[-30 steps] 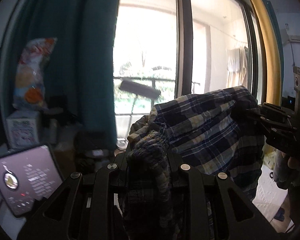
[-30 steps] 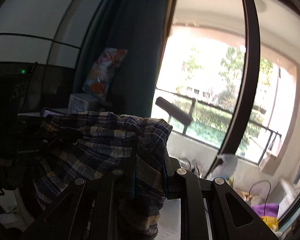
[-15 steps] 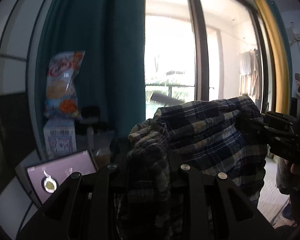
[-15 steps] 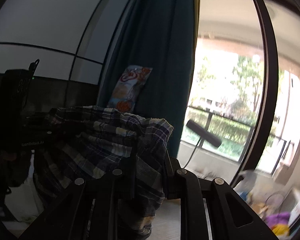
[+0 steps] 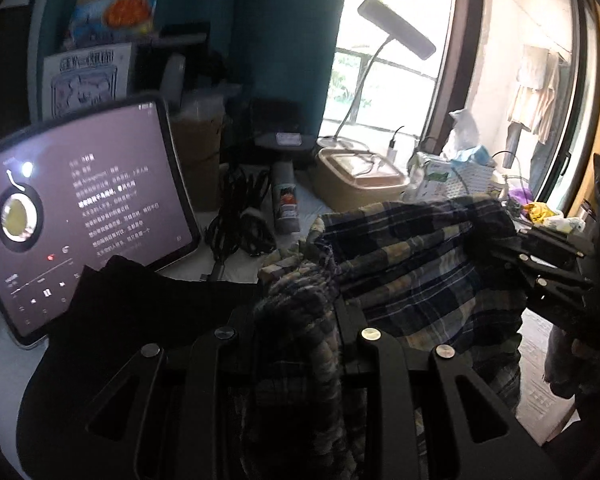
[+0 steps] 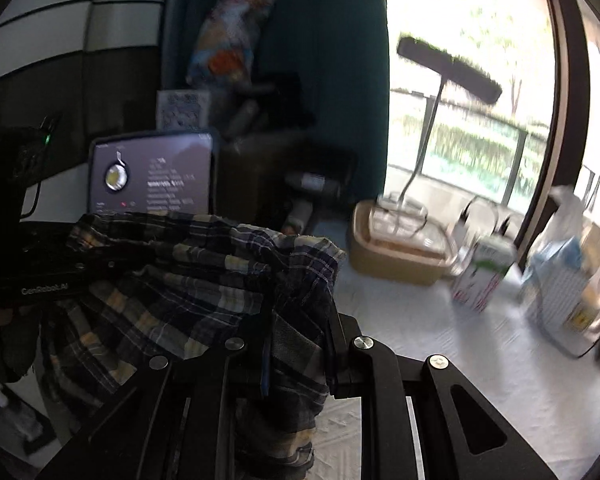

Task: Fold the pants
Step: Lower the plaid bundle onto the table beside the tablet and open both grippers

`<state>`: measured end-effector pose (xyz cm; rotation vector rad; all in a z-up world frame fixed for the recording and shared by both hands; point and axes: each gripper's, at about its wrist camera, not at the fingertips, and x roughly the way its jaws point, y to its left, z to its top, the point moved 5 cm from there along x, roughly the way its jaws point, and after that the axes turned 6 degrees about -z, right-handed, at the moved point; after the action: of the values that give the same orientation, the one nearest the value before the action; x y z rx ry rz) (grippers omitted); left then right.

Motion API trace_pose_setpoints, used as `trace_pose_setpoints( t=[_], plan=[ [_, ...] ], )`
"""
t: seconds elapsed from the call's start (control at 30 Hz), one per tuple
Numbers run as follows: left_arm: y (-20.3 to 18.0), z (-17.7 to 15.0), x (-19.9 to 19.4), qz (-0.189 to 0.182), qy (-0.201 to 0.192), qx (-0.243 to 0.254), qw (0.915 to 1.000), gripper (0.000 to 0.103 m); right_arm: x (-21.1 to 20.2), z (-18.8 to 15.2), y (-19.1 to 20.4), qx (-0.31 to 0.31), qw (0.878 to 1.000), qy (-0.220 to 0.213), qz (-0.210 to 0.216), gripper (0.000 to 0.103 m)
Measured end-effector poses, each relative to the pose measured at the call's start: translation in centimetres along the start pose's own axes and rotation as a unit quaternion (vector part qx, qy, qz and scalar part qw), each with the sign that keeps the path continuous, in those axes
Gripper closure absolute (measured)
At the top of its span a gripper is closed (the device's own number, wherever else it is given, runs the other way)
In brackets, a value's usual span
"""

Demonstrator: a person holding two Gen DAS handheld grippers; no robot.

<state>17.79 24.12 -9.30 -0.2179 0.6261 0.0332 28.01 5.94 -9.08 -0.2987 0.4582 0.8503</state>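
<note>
The plaid pants (image 5: 412, 264) in blue, navy and yellow hang in the air, stretched between my two grippers above the white table (image 6: 452, 344). My left gripper (image 5: 300, 312) is shut on a bunched end of the pants at the bottom centre of the left wrist view. My right gripper (image 6: 296, 320) is shut on the other end of the pants (image 6: 204, 276). The right gripper also shows at the right edge of the left wrist view (image 5: 500, 248); the left gripper shows at the left of the right wrist view (image 6: 112, 262). The fabric hides the fingertips.
A lit tablet (image 5: 80, 208) leans at the left, with a dark garment (image 5: 140, 300) in front of it. Behind stand a tan lidded box (image 5: 360, 180), a desk lamp (image 5: 396, 28), cables (image 5: 240, 220), a carton (image 6: 484, 276), a tissue pack (image 5: 468, 152) and a snack bag (image 6: 232, 36).
Both grippers have tilted downward with the pants still held between them; the views swung from the window and curtain down to the table, tablet and clutter.
</note>
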Motion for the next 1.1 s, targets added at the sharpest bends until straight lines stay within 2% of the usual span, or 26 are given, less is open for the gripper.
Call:
trace_pose_setpoints(
  t=[0.3,0.4,0.47,0.5,0.63,0.73,0.87,0.97,1.1],
  plan=[
    [1.7,0.6,4.2,0.013,0.042,-0.003,0.999,0.076,5.8,0.0,-1.7,0.045,0.997,0.05,0.026,0.083],
    [2.7,0.1,5.1,0.019,0.06,-0.022,0.9978,0.07,7.8,-0.8,-1.8,0.05,0.996,0.072,0.031,0.083],
    [3.6,-0.1,5.3,0.017,0.065,-0.047,0.9966,0.059,8.8,-1.3,-2.0,0.056,0.994,0.086,0.03,0.083],
    [4.0,-0.2,5.2,0.017,0.066,-0.059,0.9959,0.053,9.2,-1.5,-2.1,0.059,0.993,0.093,0.029,0.079],
    [5.3,-0.5,3.2,0.038,0.046,-0.09,0.9942,0.044,9.9,-2.1,-3.5,0.065,0.992,0.106,0.006,0.043],
    [5.7,-0.7,1.1,0.053,0.025,-0.097,0.9935,0.039,9.6,-2.3,-4.7,0.072,0.992,0.106,0.001,0.039],
    [6.2,-1.3,-0.3,0.109,0.018,-0.073,0.9913,0.039,8.3,-2.4,-5.4,0.07,0.993,0.097,-0.015,0.039],
    [7.3,-1.7,-0.8,0.135,0.021,-0.089,0.9867,0.039,7.3,-2.8,-5.4,0.066,0.993,0.098,-0.014,0.039],
    [5.2,-0.9,-2.3,0.094,-0.004,-0.073,0.993,0.039,5.7,-3.4,-4.8,0.051,0.993,0.101,-0.01,0.039]
  ],
)
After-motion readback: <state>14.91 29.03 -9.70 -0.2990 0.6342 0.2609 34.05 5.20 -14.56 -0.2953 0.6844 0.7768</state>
